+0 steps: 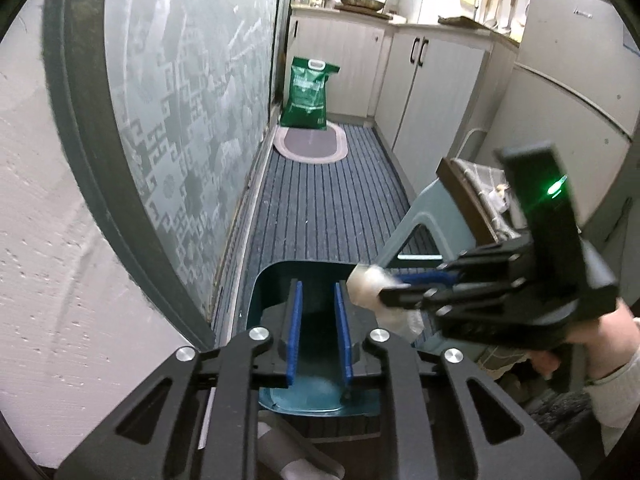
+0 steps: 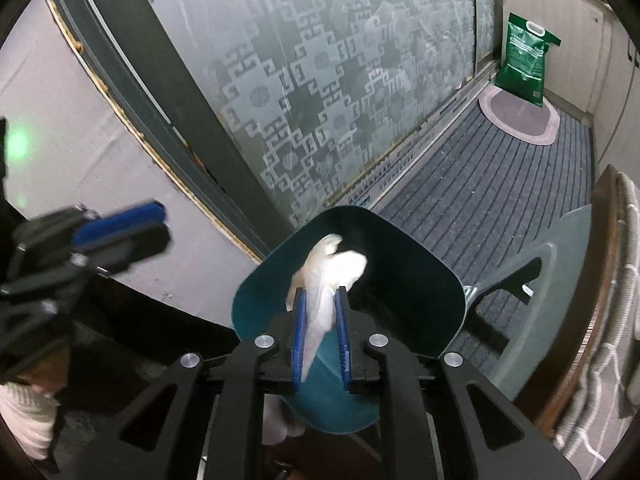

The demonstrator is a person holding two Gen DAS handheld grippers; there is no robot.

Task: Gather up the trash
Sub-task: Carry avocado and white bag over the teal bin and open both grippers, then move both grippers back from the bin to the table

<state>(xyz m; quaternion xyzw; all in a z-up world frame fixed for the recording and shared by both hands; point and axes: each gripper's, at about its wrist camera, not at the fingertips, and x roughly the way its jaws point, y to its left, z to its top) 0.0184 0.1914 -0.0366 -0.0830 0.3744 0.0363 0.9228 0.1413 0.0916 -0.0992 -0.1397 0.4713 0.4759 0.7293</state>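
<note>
The bin (image 2: 420, 300) at six o'clock is showing dark teal, and the crumpled tissue (image 2: 332, 276) over it is glowing white between blue pads (image 2: 299, 336). The floor mat (image 1: 320, 208) is running grey with dark stripes. At twelve o'clock a green bag (image 1: 306, 94) is standing; at nine o'clock the frosted glass door (image 1: 192, 120) is displaying a grey geometric key pattern.
</note>
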